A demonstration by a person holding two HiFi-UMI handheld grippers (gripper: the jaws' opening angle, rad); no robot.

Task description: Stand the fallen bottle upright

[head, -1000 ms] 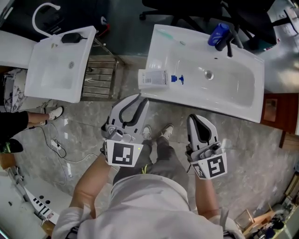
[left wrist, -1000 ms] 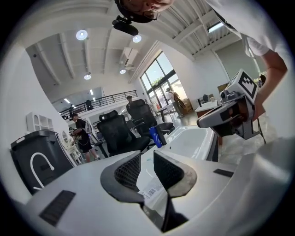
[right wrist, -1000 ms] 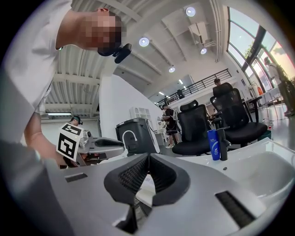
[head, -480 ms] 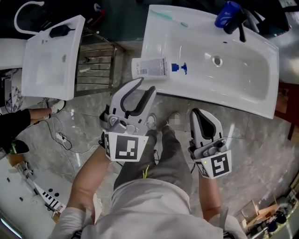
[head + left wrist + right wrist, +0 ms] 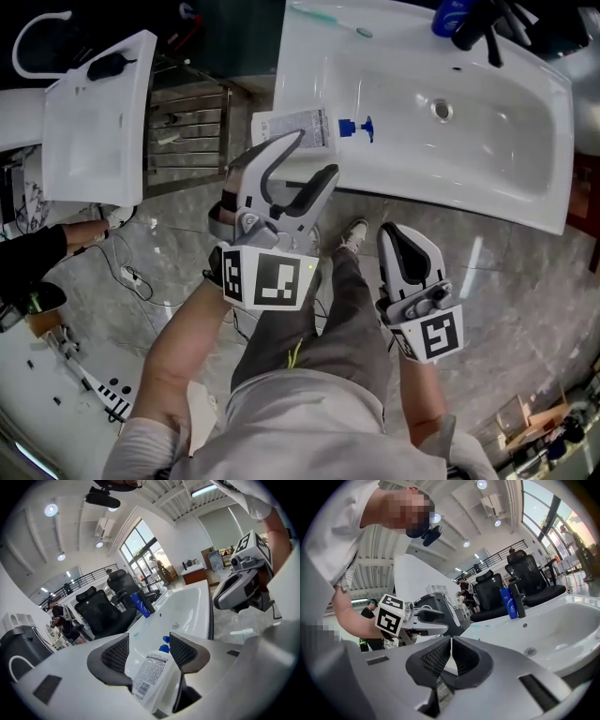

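Note:
The fallen bottle [image 5: 295, 129], white with a blue pump [image 5: 356, 127], lies on its side on the left front corner of the white sink [image 5: 450, 141]. My left gripper [image 5: 316, 157] hovers just in front of it, and its jaws have just been opening, with nothing pressed between them. In the left gripper view the bottle [image 5: 152, 672] shows in the gap between the left gripper's [image 5: 147, 651] pads, label up, untouched. My right gripper [image 5: 405, 239] hangs lower, in front of the sink edge, shut and empty; the right gripper [image 5: 451, 645] has its pads together.
A blue bottle [image 5: 450, 17] and a black tap [image 5: 487, 28] stand at the sink's back, with a toothbrush [image 5: 328, 19] lying nearby. A second white basin [image 5: 89, 122] and a metal rack [image 5: 187, 131] are to the left. The person's shoes [image 5: 352, 234] are below.
My left gripper has moved forward to the bottle and its jaws have spread apart. My right gripper has stayed shut in front of the sink. The sink has come closer in the head view.

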